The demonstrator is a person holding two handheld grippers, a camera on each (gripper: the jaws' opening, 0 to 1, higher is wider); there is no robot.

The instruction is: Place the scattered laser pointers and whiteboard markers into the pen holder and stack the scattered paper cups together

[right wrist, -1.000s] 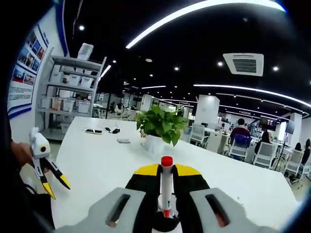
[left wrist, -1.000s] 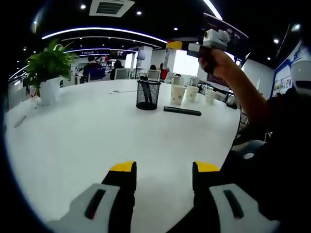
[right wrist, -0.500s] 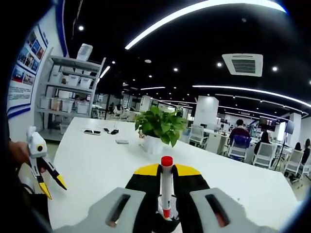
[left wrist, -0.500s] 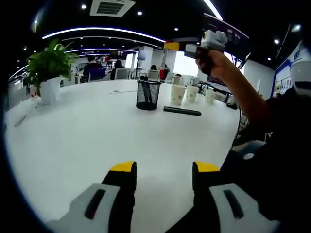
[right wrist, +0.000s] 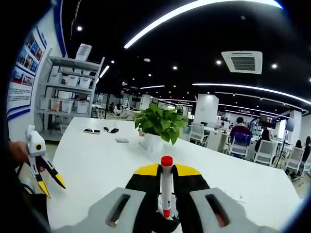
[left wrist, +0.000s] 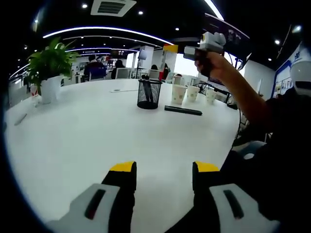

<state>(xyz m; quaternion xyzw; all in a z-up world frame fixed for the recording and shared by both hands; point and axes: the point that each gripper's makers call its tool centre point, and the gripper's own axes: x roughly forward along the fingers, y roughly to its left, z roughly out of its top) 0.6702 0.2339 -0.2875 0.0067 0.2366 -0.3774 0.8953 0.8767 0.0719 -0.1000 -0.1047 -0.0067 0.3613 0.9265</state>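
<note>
In the left gripper view my left gripper (left wrist: 164,168) stands open low over the white table (left wrist: 87,131), nothing between its yellow-tipped fingers. Far ahead stands the black mesh pen holder (left wrist: 147,94). A dark laser pointer (left wrist: 182,110) lies to its right. Three paper cups (left wrist: 179,93) stand behind it. A person's hand holds the right gripper (left wrist: 206,42) raised high at upper right. In the right gripper view my right gripper (right wrist: 166,170) is shut on a white whiteboard marker (right wrist: 166,187) with a red cap. The left gripper (right wrist: 43,171) shows at the left edge.
A potted green plant (left wrist: 47,68) in a white pot stands at the far left of the table, also the plant (right wrist: 158,127) ahead in the right gripper view. Small dark items (right wrist: 92,131) lie far on the table. Shelving (right wrist: 68,92) lines the wall. People sit at desks behind.
The raised right gripper has drifted slightly in the left gripper view. The right gripper view has shifted a little. Both grips are unchanged.
</note>
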